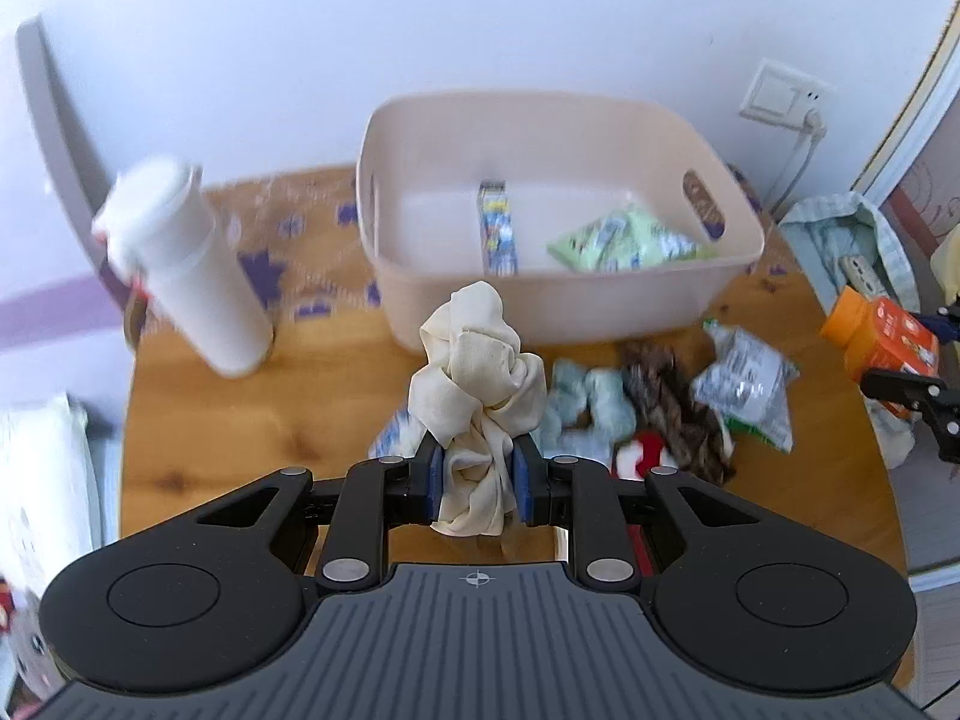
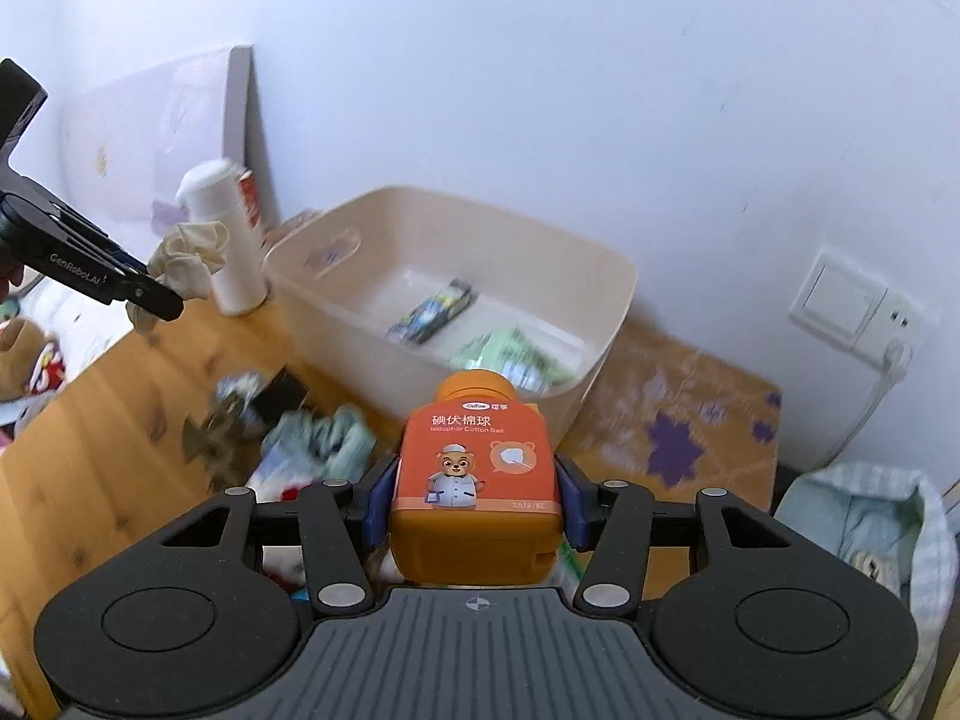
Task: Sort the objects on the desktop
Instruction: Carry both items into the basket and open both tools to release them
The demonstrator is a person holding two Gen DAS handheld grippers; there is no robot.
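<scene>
My left gripper (image 1: 478, 483) is shut on a cream cloth scrunchie (image 1: 474, 384) and holds it above the wooden table (image 1: 240, 420), just in front of the beige bin (image 1: 540, 306). The bin holds a blue printed pack (image 1: 498, 228) and a green packet (image 1: 624, 240). My right gripper (image 2: 474, 501) is shut on an orange iodophor cotton-ball bottle (image 2: 477, 480), held above the table near the bin's (image 2: 606, 300) right front corner. The left gripper with the scrunchie (image 2: 189, 258) shows at the left of the right wrist view. The orange bottle (image 1: 876, 342) shows at the right edge of the left wrist view.
On the table in front of the bin lie a pale blue scrunchie (image 1: 591, 408), a brown scrunchie (image 1: 672, 414), a clear packet (image 1: 747, 384) and a red-and-white item (image 1: 642, 456). A white tumbler (image 1: 192, 264) stands left of the bin. A fabric bag (image 2: 870, 522) sits at the right. A wall socket (image 1: 780, 93) is behind.
</scene>
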